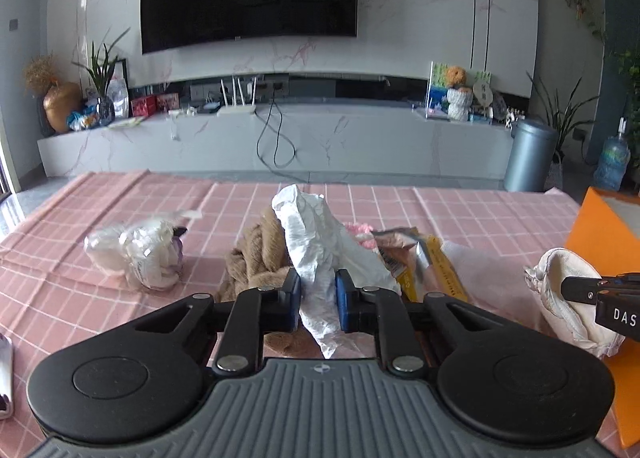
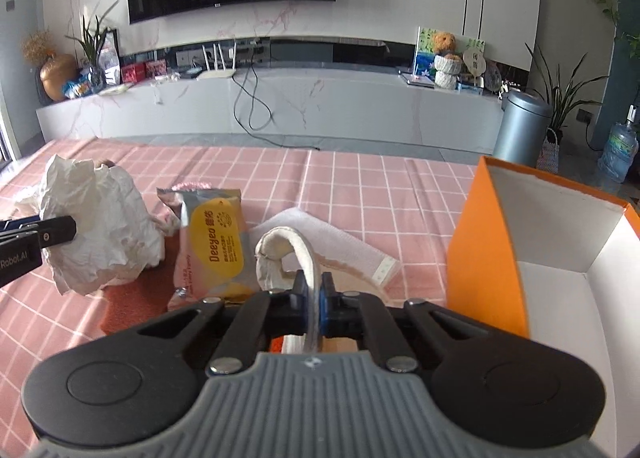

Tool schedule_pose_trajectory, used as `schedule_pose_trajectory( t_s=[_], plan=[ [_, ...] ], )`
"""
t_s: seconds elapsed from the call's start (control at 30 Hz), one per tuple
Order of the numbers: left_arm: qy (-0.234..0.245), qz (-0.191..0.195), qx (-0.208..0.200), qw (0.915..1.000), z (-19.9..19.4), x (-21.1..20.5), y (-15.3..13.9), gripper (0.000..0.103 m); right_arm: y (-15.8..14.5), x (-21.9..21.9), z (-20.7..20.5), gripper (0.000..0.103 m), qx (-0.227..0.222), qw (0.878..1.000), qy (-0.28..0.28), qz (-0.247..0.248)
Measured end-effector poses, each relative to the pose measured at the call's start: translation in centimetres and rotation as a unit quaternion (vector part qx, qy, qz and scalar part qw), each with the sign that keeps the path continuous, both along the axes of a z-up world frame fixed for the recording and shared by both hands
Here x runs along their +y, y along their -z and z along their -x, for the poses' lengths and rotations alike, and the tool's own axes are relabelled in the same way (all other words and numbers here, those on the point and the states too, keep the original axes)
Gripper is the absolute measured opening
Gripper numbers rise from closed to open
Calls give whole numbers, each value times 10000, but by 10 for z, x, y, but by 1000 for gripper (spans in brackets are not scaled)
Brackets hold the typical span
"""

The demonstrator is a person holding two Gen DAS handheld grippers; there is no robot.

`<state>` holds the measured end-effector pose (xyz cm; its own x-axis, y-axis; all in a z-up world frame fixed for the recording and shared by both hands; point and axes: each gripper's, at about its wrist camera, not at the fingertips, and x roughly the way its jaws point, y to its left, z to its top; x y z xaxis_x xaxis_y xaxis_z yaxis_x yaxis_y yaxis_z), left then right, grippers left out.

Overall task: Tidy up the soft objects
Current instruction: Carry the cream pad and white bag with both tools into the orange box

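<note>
On the far left of the pink checked worktop (image 1: 120,194) sits a clear bag of white cotton pads (image 1: 136,254). Next to it lies a fuzzy brown cloth (image 1: 252,254). The left gripper (image 1: 318,300) has its fingers closed on a crumpled white paper towel (image 1: 320,234), held up above the brown cloth. A little pink fluffy thing (image 1: 360,232) peeks out behind. Then comes a yellow wipes packet (image 2: 216,246), lying flat, and a folded white towel (image 2: 332,242) just beside it. The right gripper (image 2: 314,308) has its fingers shut tight on a cream sock (image 2: 288,246), lifted off the worktop. On the far right stands an open orange box (image 2: 480,242).

It looks like both soft things are picked up and ready to go. Next, each should move over the box and be let go inside, the sock first since it is closest.
</note>
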<state>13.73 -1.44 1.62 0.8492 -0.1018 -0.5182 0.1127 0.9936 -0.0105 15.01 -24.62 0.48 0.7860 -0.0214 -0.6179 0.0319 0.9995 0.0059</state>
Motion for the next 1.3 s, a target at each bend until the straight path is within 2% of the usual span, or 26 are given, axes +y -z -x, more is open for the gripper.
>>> schedule_pose_trajectory(
  t_s=[0.4,0.63,0.9,1.1,1.3],
  plan=[
    [346,325,-519,9975,53,-1,-56,20,-62,-5,72,2,-733,9966,-196,-326],
    [726,575,-690,9933,80,-17,-77,20,-95,-6,117,2,-1242,9915,-322,-198],
    [1156,893,-883,9853,95,-41,-92,20,-120,-29,157,2,-1494,9885,-234,76],
    [1720,1262,-668,9747,90,-69,-97,20,-131,-66,176,2,-1506,9877,143,392],
    [2508,1398,-169,9578,79,-122,-94,20,-128,-115,178,2,-1193,9897,577,545]
  ],
)
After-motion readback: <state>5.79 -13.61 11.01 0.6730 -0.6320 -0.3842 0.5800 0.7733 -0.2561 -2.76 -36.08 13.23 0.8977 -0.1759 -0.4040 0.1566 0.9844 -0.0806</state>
